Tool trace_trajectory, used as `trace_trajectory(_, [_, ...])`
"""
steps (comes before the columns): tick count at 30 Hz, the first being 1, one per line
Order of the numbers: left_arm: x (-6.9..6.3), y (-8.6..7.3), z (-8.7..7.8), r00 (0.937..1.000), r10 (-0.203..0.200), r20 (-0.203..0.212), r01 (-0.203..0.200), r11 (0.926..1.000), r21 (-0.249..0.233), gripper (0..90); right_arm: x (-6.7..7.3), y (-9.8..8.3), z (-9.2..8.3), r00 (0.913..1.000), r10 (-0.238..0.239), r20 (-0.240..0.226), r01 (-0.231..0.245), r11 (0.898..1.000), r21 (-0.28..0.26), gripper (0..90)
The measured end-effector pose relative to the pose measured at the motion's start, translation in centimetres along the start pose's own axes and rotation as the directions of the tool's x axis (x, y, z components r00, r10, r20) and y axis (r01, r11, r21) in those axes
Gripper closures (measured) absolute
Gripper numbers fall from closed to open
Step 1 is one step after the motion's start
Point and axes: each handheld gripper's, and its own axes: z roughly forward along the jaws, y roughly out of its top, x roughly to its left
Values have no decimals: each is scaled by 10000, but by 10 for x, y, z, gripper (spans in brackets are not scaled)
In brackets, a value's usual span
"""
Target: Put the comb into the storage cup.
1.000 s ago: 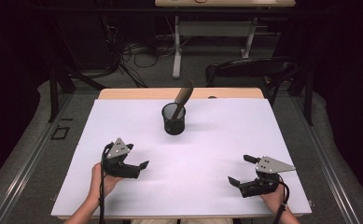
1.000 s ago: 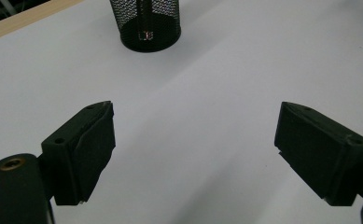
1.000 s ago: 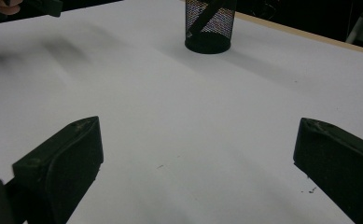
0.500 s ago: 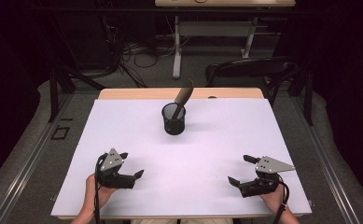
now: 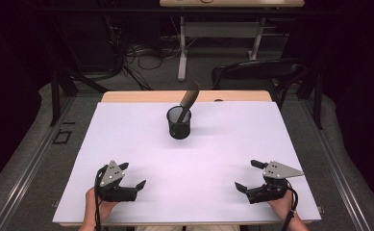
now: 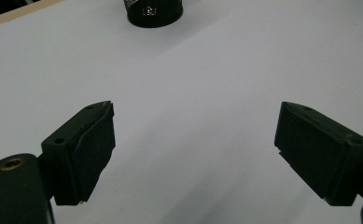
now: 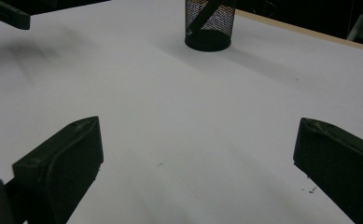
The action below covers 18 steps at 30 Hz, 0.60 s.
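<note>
L gripper (image 5: 132, 175) & R gripper (image 5: 244, 174): jaws wide apart, nothing held. Both near table front edge, well apart from mesh cup (image 5: 179, 122) w/ brown tool (image 5: 188, 99) leaning inside.

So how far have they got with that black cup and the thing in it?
A brown-handled tool already stands tilted in the black mesh cup. Nothing is in hand: the left gripper and right gripper sit open near the table's front edge, far from the cup. Nothing else lies on the table to put away.
</note>
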Motion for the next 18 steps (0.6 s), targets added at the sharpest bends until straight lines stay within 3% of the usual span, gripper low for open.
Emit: trace_trajectory(18, [-1, -5, 0, 10000, -34, -76, 33, 10000, -39, 124, 0, -2, -2, 10000, 20, 46, -20, 10000, 74, 11])
